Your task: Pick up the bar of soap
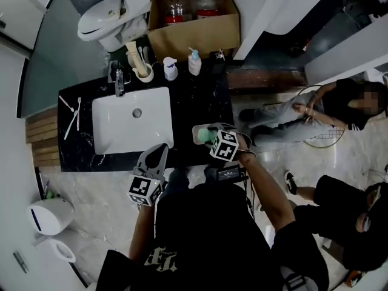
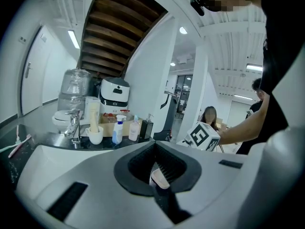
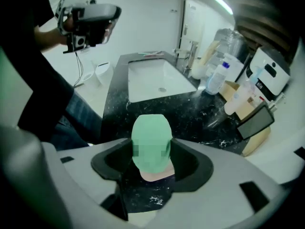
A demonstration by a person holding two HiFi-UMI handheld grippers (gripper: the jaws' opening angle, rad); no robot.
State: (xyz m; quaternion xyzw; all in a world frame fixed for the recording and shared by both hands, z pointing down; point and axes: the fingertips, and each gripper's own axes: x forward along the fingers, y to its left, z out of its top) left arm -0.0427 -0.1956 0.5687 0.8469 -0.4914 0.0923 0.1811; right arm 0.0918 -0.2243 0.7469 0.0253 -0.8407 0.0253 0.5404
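Observation:
The bar of soap (image 3: 151, 140) is pale green and stands up between the jaws of my right gripper (image 3: 151, 152), which is shut on it above the black countertop (image 3: 190, 113). In the head view the soap (image 1: 204, 136) and right gripper (image 1: 207, 135) hang over the counter's front right part (image 1: 200, 96). My left gripper (image 1: 160, 155) is held at the counter's front edge, below the white sink (image 1: 109, 139). Its jaws (image 2: 159, 175) are together with nothing between them.
A faucet (image 1: 119, 80), a cup of tubes (image 1: 143, 73), two bottles (image 1: 170, 68) and a black dispenser (image 1: 217, 56) line the counter's back. Toothbrushes (image 1: 71, 117) lie at its left. A cardboard box (image 1: 194, 32) and a toilet (image 1: 106, 20) stand behind. People sit at right (image 1: 327, 111).

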